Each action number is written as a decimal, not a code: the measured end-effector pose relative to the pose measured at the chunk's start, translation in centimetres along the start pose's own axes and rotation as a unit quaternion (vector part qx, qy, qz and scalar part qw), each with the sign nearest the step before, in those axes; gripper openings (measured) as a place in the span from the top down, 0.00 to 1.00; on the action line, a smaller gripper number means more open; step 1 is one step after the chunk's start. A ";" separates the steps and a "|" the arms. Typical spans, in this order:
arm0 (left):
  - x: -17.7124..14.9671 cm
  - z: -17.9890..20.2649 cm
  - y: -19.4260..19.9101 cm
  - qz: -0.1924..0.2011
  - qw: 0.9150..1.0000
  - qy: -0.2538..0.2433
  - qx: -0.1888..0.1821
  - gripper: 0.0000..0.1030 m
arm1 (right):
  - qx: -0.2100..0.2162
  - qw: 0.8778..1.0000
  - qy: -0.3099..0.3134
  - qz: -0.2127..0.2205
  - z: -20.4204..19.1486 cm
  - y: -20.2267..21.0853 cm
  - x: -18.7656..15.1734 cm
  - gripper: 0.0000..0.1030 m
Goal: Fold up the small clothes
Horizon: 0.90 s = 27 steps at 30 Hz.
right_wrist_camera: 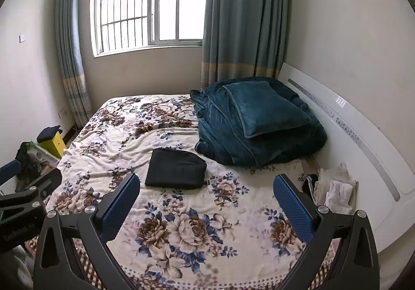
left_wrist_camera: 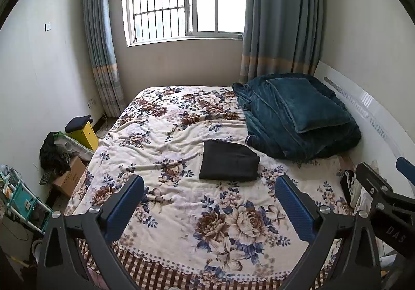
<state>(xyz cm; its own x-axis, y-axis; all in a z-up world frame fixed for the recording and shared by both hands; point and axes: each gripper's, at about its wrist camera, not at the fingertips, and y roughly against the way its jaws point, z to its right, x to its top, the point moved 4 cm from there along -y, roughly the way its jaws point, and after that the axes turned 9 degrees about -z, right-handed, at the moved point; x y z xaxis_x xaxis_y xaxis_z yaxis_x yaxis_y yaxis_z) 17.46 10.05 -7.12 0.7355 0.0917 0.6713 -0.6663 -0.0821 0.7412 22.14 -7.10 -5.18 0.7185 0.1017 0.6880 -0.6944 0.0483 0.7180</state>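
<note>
Two grippers hang above the near end of the bed, both empty with jaws spread wide: the left gripper [left_wrist_camera: 210, 199] fills the bottom of its own view, and the right gripper [right_wrist_camera: 207, 197] does the same in its view. One small black folded garment [left_wrist_camera: 228, 164] lies flat on the cream floral bedspread [left_wrist_camera: 181, 214], just above the frame's centre in the left view and a little left of centre in the right view [right_wrist_camera: 176, 172], well apart from both grippers. It already forms a neat rectangle, so the folding looks largely done, or a further piece may be due from the crumpled pale clothes [right_wrist_camera: 334, 191] at the right edge beside the white headboard [right_wrist_camera: 363, 139]. That black cloth should handle light, soft and limp, sagging wherever unsupported; a pinch at two near corners or along one folded edge seems safest. Behind it sits a heaped teal plush blanket [left_wrist_camera: 298, 118].
</note>
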 end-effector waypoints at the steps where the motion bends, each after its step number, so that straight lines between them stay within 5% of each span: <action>1: 0.0 0.0 0.0 0.000 1.000 0.000 0.000 0.00 | -0.001 1.000 -0.001 0.000 0.0 0.1 -0.1 0.00; 27: 0.1 -0.2 0.7 0.004 1.000 0.001 0.010 0.00 | -0.005 1.000 -0.008 -0.005 -0.2 0.6 -1.2 0.00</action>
<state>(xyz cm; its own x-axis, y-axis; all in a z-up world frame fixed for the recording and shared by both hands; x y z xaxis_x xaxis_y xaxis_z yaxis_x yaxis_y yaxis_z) 17.00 10.20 -6.56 0.7304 0.0930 0.6767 -0.6689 -0.1027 0.7362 20.87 -7.00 -5.54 0.7253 0.0861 0.6830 -0.6880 0.0583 0.7233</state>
